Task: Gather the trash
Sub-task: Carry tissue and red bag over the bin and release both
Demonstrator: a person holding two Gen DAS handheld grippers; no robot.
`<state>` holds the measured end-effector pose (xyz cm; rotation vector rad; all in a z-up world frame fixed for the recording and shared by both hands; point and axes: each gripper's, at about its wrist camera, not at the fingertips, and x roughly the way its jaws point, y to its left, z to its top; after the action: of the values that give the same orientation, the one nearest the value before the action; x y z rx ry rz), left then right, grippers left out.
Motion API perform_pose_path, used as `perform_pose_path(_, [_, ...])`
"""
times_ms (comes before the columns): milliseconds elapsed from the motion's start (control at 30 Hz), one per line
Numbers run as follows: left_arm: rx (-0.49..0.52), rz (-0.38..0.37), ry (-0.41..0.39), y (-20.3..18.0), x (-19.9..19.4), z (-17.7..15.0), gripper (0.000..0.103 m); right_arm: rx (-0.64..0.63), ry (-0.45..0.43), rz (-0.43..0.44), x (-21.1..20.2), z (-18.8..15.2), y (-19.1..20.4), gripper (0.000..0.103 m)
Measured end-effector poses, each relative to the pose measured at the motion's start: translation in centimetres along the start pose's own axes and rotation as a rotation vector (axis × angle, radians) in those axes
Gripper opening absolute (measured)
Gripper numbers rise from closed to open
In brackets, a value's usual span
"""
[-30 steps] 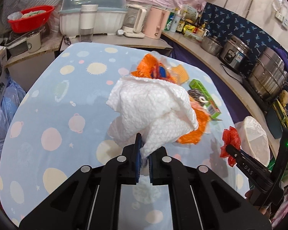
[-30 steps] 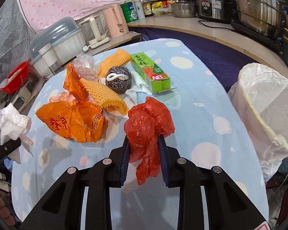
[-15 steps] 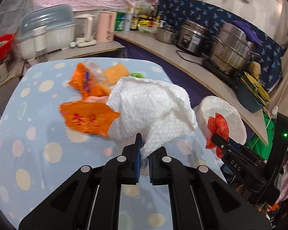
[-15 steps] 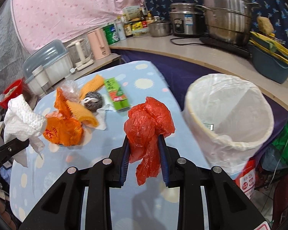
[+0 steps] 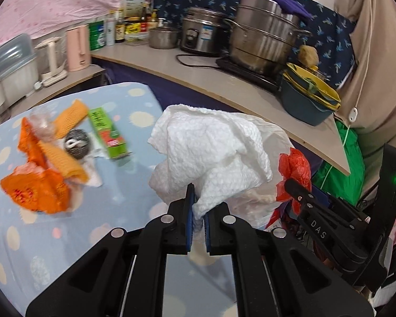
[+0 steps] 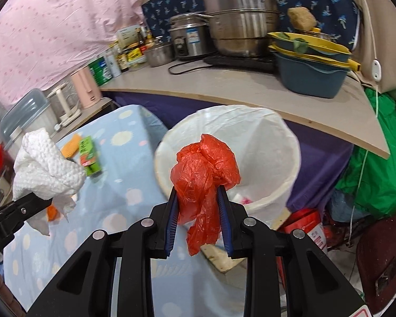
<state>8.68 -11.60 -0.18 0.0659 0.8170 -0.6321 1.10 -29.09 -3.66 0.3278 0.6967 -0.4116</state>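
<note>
Red plastic bag [image 6: 206, 169], crumpled, is pinched between the right tongs [image 6: 199, 206], its loose tail hanging below the blue pads. Landmark: the white-lined bin [image 6: 290, 158]. The bag hangs in front of the bin's mouth, seemingly over its near rim; height above it cannot be judged.

White paper towel [image 5: 211, 155], bunched, is clamped in the left tongs [image 5: 198, 208], to the tabletop side of the bin and not yet over the opening.

Judgement: carry each load well past the rim toward the bin's middle before letting go; light plastic and paper drift and may snag on the liner. Release one side at a time, right first.

More trash waits on the tabletop [image 5: 134, 185], well apart from the bin: orange wrapper [image 5: 37, 190], green box [image 5: 107, 132], steel scourer [image 5: 78, 142].
</note>
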Motion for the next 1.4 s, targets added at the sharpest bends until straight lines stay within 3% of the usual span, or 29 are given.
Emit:
perform_pose_path(367, [0.083,-0.009,0.052,-5.7,6.6,2.5,0.006,-0.002,0.008,-0.056,2.5,2.3,-4.0,0.027])
perform_pose_path(967, [0.098,0.005,0.101,-7.7,11.7,3.8,0.008,0.035,0.048,-0.071,6.4,4.3,-5.9,0.029])
perform_pose_path(1000, [0.099,0.005,0.104,-7.8,11.8,3.9,0.012,0.038,0.048,-0.072,6.4,4.3,-5.9,0.030])
perform_pose_path(1133, [0.091,0.024,0.081,-7.8,11.7,4.0,0.049,0.044,0.042,-0.075,6.4,4.4,-5.9,0.037])
perform_pose_path(1233, [0.099,0.029,0.061,-7.9,11.3,4.1,0.058,0.050,0.035,-0.074,6.2,4.6,-6.0,0.038])
perform_pose_path(1400, [0.086,0.035,0.053,-7.6,10.9,4.3,0.065,0.060,0.014,-0.075,5.2,4.8,-6.1,0.042])
